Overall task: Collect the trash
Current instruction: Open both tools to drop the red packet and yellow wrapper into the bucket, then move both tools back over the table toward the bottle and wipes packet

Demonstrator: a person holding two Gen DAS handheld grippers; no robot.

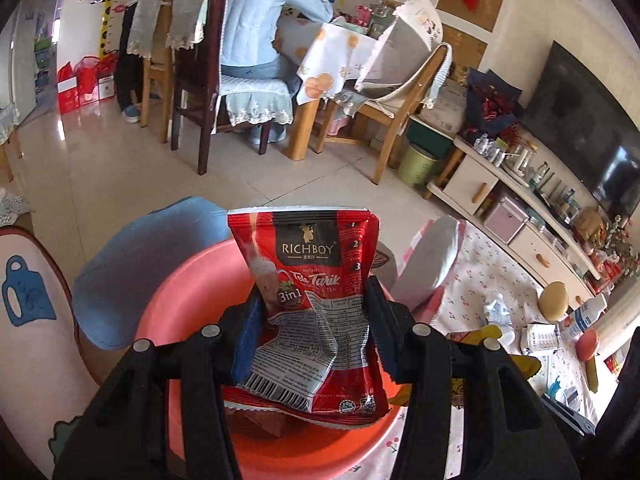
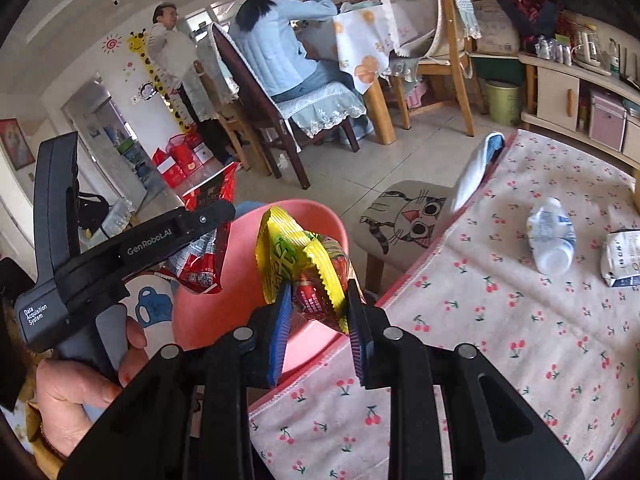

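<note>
My left gripper (image 1: 312, 300) is shut on a red Richboy tea packet (image 1: 308, 276) and holds it upright over a pink plastic basin (image 1: 188, 292). In the right wrist view the left gripper (image 2: 216, 216) holds that red packet (image 2: 200, 264) at the basin's left rim. My right gripper (image 2: 318, 292) is shut on a crumpled yellow and red snack wrapper (image 2: 304, 264), above the near edge of the pink basin (image 2: 320, 216), which sits at the edge of the cherry-print tablecloth (image 2: 500, 320).
On the cloth lie a crushed clear bottle (image 2: 550, 236) and a white carton (image 2: 622, 258). The left wrist view shows more litter at the right (image 1: 540, 338). A cat-print stool (image 2: 404, 216) and a blue-cup cushion (image 1: 28, 292) flank the basin. A person sits at the dining table behind.
</note>
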